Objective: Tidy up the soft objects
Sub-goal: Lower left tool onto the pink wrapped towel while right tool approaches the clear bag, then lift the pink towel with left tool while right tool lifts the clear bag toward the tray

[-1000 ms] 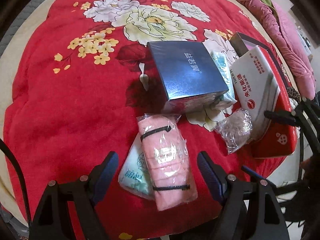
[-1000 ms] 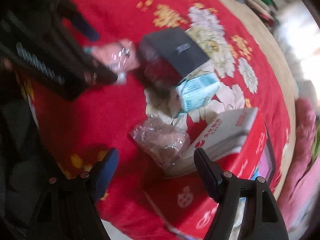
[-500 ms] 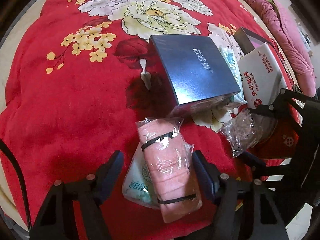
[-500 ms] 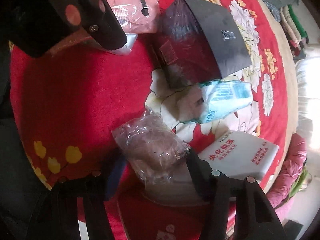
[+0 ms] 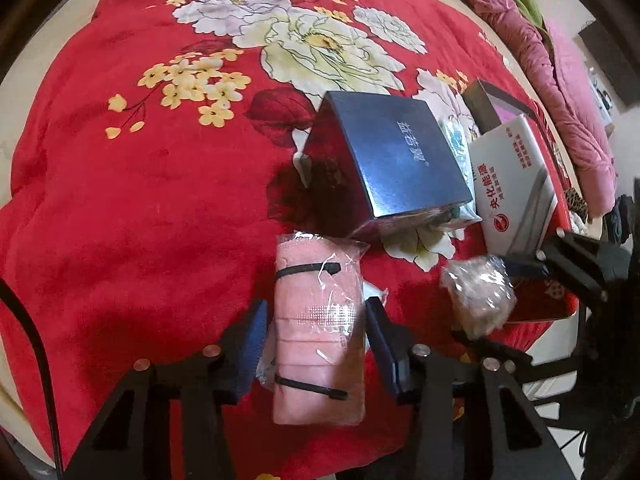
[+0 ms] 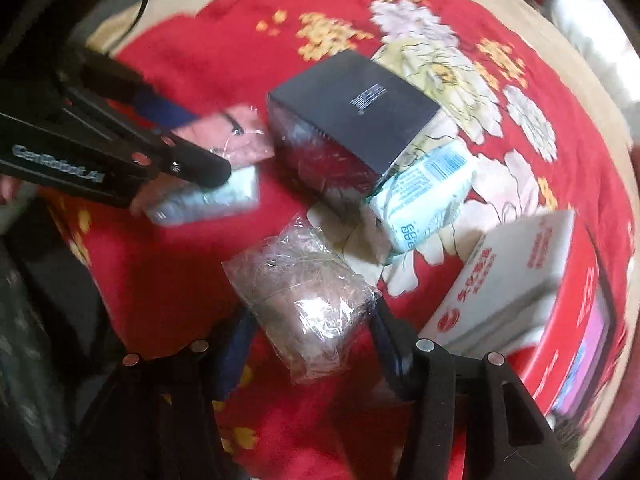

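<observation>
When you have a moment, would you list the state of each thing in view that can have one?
Left gripper: jaws just closing, astride the pink towel roll; contact unclear.
Right gripper: jaws just closing, astride the crinkly bag; contact unclear.
Pink towel roll: wrapped in plastic, banded, lying on the blanket.
Crinkly bag: sealed, lying on the blanket.
Dark box: closed.
White box: closed, lying on the red box.
Tissue pack: sealed, tucked against the dark box.

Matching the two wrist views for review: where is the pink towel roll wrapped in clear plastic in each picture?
Left wrist view: the pink towel roll lies bottom centre, between the left claw fingers.
Right wrist view: only part of it shows, upper left, behind the left claw, blurred.
Shared landmark: the dark blue box, right next to the roll's far end in both views.
</observation>
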